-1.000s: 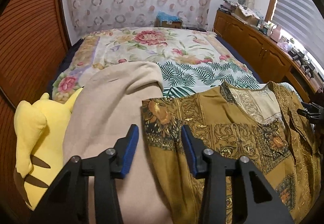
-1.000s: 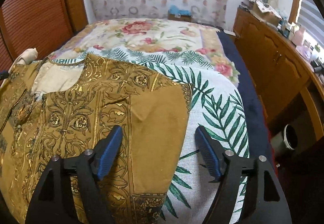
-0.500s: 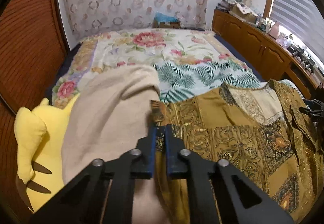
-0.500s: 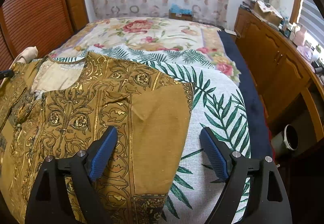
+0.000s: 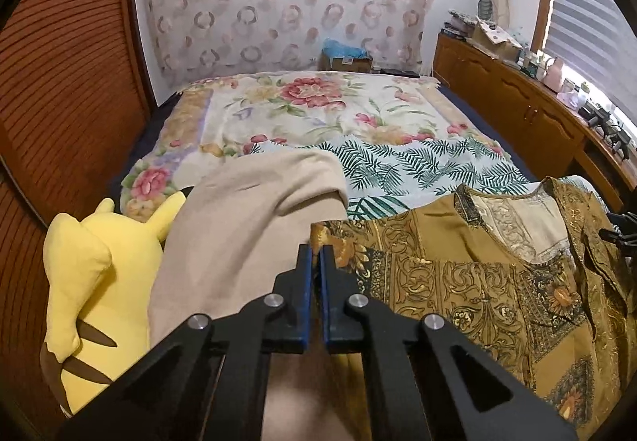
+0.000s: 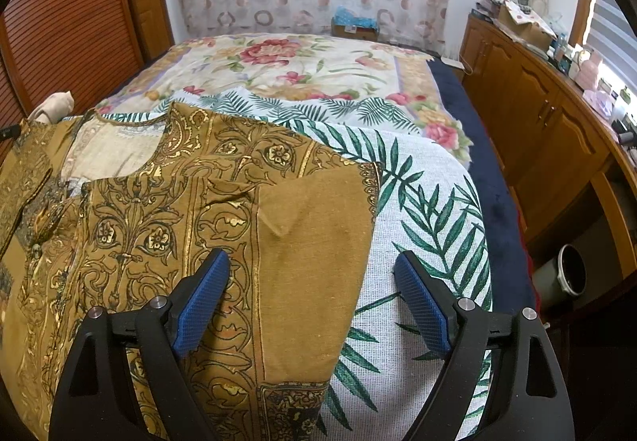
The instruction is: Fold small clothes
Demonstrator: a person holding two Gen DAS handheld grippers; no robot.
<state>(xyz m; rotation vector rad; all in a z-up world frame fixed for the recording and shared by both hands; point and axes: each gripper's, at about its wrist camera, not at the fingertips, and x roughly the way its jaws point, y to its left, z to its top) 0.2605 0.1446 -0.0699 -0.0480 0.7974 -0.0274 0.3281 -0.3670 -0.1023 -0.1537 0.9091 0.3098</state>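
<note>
A mustard-brown top with gold and black ornament (image 5: 458, 281) lies spread on the bed, neckline towards the far side. My left gripper (image 5: 315, 251) is shut on its left sleeve edge, where the cloth meets a beige garment (image 5: 247, 234); the pinched cloth rises a little between the blue pads. In the right wrist view the same top (image 6: 159, 202) fills the left half. My right gripper (image 6: 311, 259) hangs open just above its right sleeve. Its left finger is over the patterned cloth and its right finger over the palm-leaf sheet (image 6: 430, 210). Nothing is pinched between them.
A yellow plush toy (image 5: 91, 281) lies left of the beige garment, against the slatted wooden wall (image 5: 59, 102). A floral bedspread (image 5: 310, 110) covers the far half of the bed. Wooden cabinets (image 6: 537, 114) line the right side, with a grey pot (image 6: 569, 273) on the floor.
My left gripper's jaws went from wide apart to shut on the top's left sleeve edge, lifting the cloth slightly. My right gripper's jaws spread a little wider and stayed in place.
</note>
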